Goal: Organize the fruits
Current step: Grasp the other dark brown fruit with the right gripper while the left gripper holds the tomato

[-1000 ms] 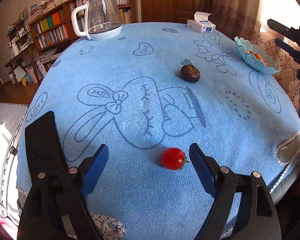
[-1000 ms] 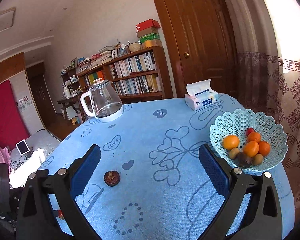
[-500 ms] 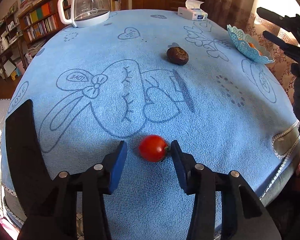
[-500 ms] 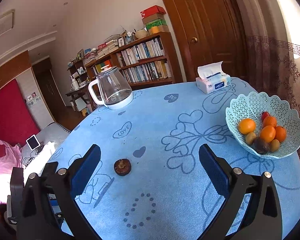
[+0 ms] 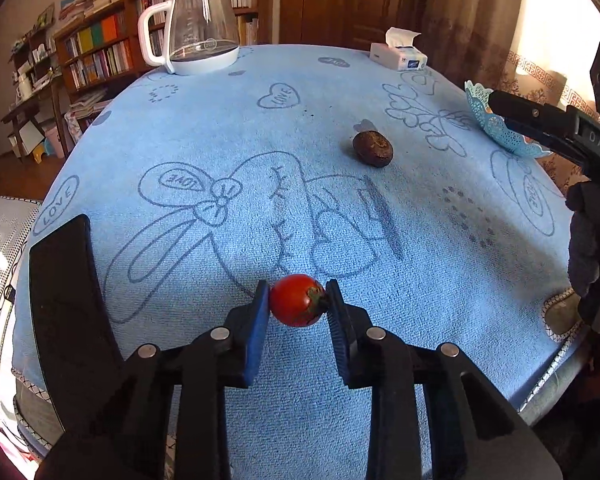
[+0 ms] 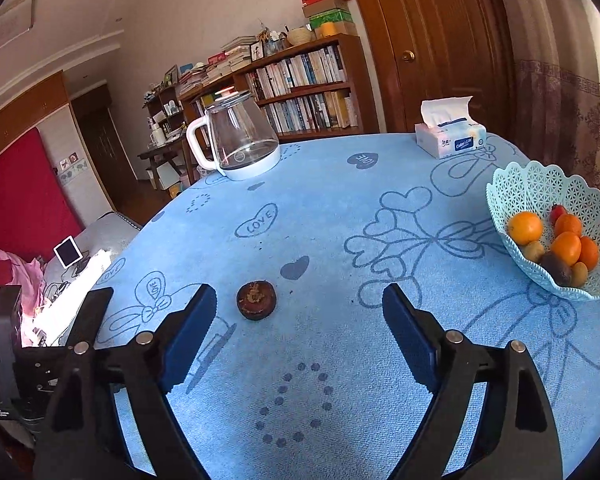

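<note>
My left gripper (image 5: pixel 297 300) is shut on a small red tomato (image 5: pixel 296 300), both blue pads touching its sides, at the near part of the blue tablecloth (image 5: pixel 220 160). A dark brown round fruit (image 5: pixel 372 148) lies further back to the right; it also shows in the right wrist view (image 6: pixel 257 300). My right gripper (image 6: pixel 298 312) is open and empty, above the cloth just short of that brown fruit. A light blue lattice basket (image 6: pixel 516 184) at the right holds oranges (image 6: pixel 525 227), kiwis and a red fruit. Its rim shows in the left wrist view (image 5: pixel 480 112).
A glass kettle with a white handle (image 5: pixel 198 32) stands at the far left of the table, a tissue box (image 5: pixel 398 56) at the far right. The right gripper's body (image 5: pixel 560 132) sits at the right edge. Bookshelves and a door lie behind.
My left gripper has closed from wide open onto the tomato. My right gripper has moved in toward the brown fruit and stayed open.
</note>
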Demonstrator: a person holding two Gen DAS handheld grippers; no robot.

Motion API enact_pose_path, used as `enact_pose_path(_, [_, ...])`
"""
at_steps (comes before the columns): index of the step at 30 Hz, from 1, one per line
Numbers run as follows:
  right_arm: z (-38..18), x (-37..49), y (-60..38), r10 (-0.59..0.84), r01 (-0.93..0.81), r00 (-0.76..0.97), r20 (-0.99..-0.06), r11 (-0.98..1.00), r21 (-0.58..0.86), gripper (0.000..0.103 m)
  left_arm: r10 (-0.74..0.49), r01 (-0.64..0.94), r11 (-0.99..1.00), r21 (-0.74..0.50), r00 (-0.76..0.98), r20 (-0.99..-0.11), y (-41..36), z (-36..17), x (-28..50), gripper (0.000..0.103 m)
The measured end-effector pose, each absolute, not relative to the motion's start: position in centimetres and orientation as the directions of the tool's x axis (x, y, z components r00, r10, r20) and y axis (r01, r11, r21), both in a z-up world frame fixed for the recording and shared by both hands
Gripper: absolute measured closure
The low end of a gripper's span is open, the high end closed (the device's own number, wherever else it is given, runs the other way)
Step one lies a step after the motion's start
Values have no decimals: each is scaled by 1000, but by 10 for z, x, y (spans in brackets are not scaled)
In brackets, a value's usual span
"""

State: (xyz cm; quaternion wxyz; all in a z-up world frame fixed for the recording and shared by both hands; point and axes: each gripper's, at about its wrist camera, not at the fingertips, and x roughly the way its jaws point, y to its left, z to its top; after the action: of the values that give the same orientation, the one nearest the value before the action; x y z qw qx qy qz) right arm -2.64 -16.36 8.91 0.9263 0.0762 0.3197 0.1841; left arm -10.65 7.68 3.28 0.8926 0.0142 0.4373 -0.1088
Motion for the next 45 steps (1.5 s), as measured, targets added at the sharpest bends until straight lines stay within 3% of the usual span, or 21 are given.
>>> enact_pose_path(9, [72,-1,-117,412,-376,645,-644,905,202,24,-181,166,982,-94,654,-734,96,51,-100,74])
enact_pose_path(23, [21,61,-64,362,-395,486,-795,903,170,47,-197,147,980,-133,672,-714,111,50,-102,74])
enact_pose_path(26, [19,61,-60,346,-395,494,-798,907,149,50,-197,141,980,-138,672,-713,113,49,-101,74])
enact_pose_path(29, [18,61,-59,310,-385,510,-803,916,110,61,-196,137,981,-140,670,-716,114,47,-100,74])
enact_pose_path(45, [54,34,-92,353,-346,599,-719,924,166,62,-186,143,982,-121,678,-711,107,51,-99,74])
